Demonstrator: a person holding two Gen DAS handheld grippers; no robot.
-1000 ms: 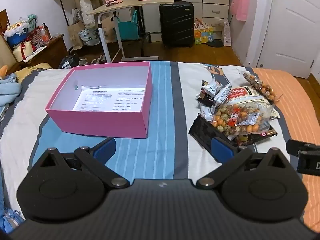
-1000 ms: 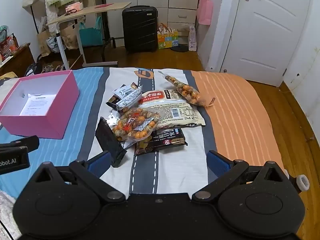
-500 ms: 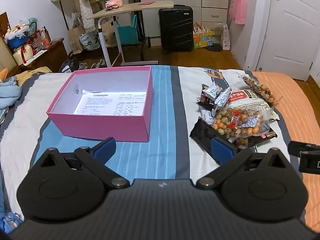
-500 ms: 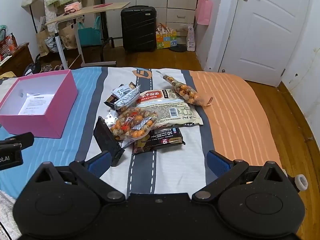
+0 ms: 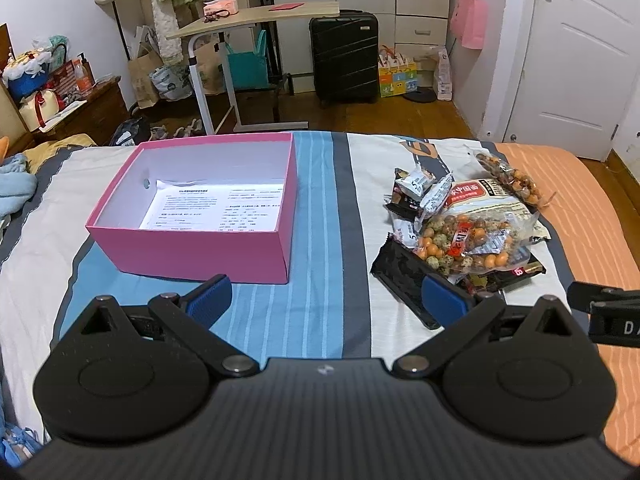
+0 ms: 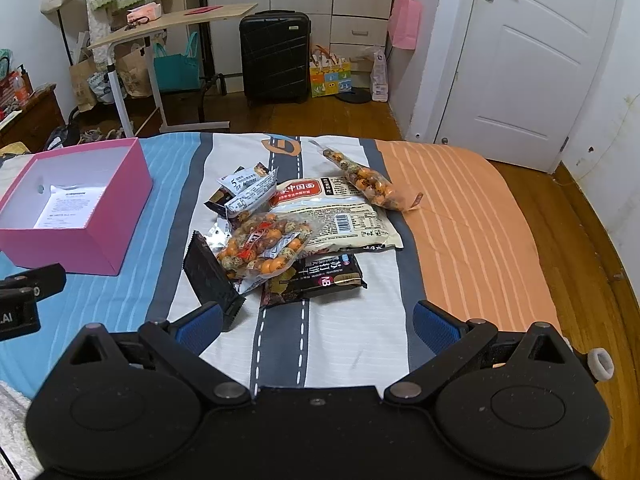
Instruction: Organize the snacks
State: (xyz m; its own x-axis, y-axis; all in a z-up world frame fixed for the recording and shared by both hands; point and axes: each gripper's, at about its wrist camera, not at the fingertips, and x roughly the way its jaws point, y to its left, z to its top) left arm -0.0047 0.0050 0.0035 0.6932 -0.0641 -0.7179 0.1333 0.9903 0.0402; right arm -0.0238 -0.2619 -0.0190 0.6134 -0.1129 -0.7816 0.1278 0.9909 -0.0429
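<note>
A pile of snack packets lies on the bed: a clear bag of coloured nuts (image 6: 264, 244) on top, a white noodle pack (image 6: 336, 212), a dark biscuit pack (image 6: 320, 278), a black packet (image 6: 210, 276), a long nut bag (image 6: 366, 182) and small sachets (image 6: 246, 188). A pink open box (image 5: 196, 208) with a printed sheet inside sits left of the pile; it also shows in the right wrist view (image 6: 68, 208). My left gripper (image 5: 326, 298) is open and empty, near the box's front. My right gripper (image 6: 316, 326) is open and empty, just in front of the pile.
The bed has a striped sheet (image 5: 324, 208) with an orange part (image 6: 472, 220) on the right. Beyond the bed stand a rolling desk (image 5: 256, 20), a black suitcase (image 5: 346, 60), bags on the wooden floor and a white door (image 6: 532, 60).
Both grippers have drawn back and risen slightly, so the box and snack pile look a bit farther away. Jaws stay open. Nothing on the bed has moved.
</note>
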